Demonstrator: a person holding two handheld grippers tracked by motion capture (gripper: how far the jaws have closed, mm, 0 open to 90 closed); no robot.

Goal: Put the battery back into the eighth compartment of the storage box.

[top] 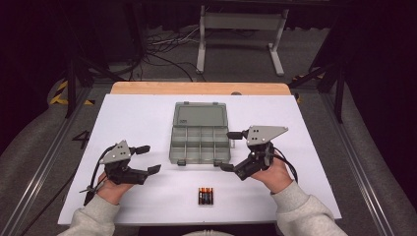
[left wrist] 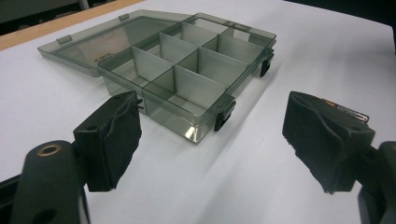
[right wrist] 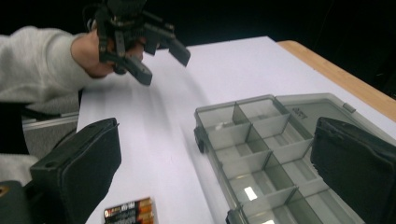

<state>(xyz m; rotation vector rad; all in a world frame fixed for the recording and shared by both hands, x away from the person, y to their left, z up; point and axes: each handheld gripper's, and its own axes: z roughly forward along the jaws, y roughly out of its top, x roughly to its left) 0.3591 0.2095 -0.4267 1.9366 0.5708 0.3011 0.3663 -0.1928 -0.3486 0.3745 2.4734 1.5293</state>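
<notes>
From the high view I have my left gripper (top: 149, 159) at about eight o'clock on the table, jaws spread wide with nothing between them and nothing touched. In the left gripper view its two black pads (left wrist: 114, 140) frame bare white surface, with the organizer box (left wrist: 187, 79) ahead at twelve o'clock.

The organizer box (top: 200, 132) sits at the centre of the table, its clear lid folded flat toward twelve o'clock, the divided compartments showing. The pack of batteries (top: 205, 196) lies at six o'clock from it, near the front edge, well apart from both grippers.

My right gripper (top: 230, 150) is at four o'clock, jaws wide apart and holding nothing; they bracket the box's right front corner, though I cannot tell whether either touches it. In the right gripper view the box (right wrist: 261, 154) lies between the pads and the batteries (right wrist: 129, 211) at the bottom.

The table (top: 142, 118) is white with a wooden strip at its far edge; beyond it lie cables (top: 167, 49) and a white frame stand (top: 241, 34) on a grey floor.
</notes>
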